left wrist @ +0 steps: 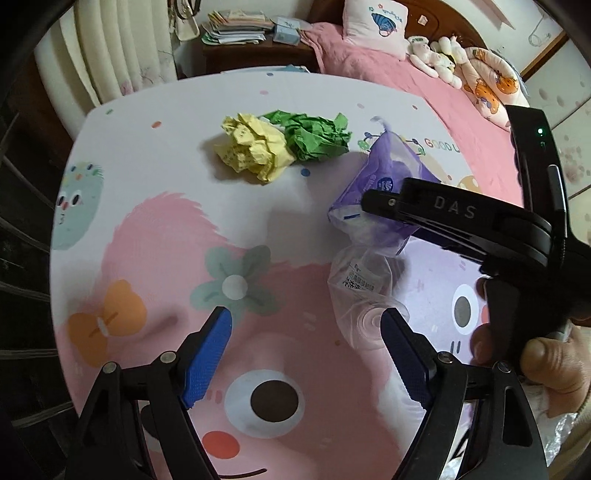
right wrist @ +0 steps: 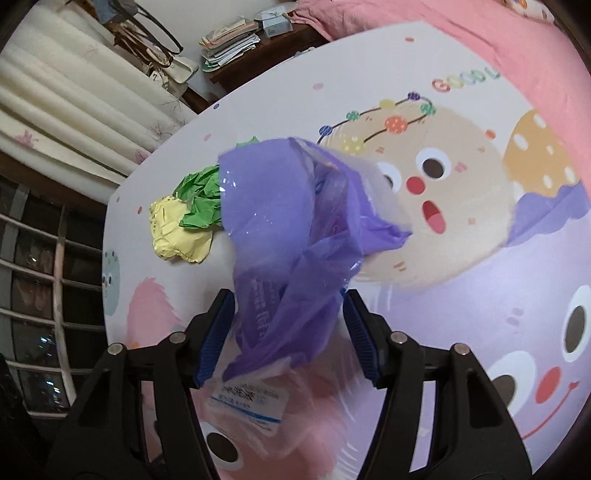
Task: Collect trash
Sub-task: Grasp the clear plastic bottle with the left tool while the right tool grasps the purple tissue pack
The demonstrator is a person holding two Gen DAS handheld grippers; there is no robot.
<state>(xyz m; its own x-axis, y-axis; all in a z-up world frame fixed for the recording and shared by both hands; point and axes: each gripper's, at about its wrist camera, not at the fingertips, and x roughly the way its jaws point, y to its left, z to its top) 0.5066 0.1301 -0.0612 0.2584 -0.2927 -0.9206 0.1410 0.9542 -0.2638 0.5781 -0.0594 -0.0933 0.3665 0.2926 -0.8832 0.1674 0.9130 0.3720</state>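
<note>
A purple and clear plastic wrapper (right wrist: 284,236) sits between the blue pads of my right gripper (right wrist: 290,332), which is shut on it above the table; it also shows in the left wrist view (left wrist: 373,199). A crumpled yellow paper ball (left wrist: 255,146) and a crumpled green paper ball (left wrist: 319,134) lie side by side, touching, on the cartoon-print table (left wrist: 166,221); both show in the right wrist view, yellow (right wrist: 177,229) and green (right wrist: 201,199). My left gripper (left wrist: 306,354) is open and empty, low over the table's near part.
A pink bed (left wrist: 424,85) with plush toys (left wrist: 439,55) lies beyond the table to the right. A nightstand stacked with papers (left wrist: 236,29) stands behind the table. Pale curtains (right wrist: 74,110) hang at the left. Crinkled clear plastic (left wrist: 565,439) shows at the lower right.
</note>
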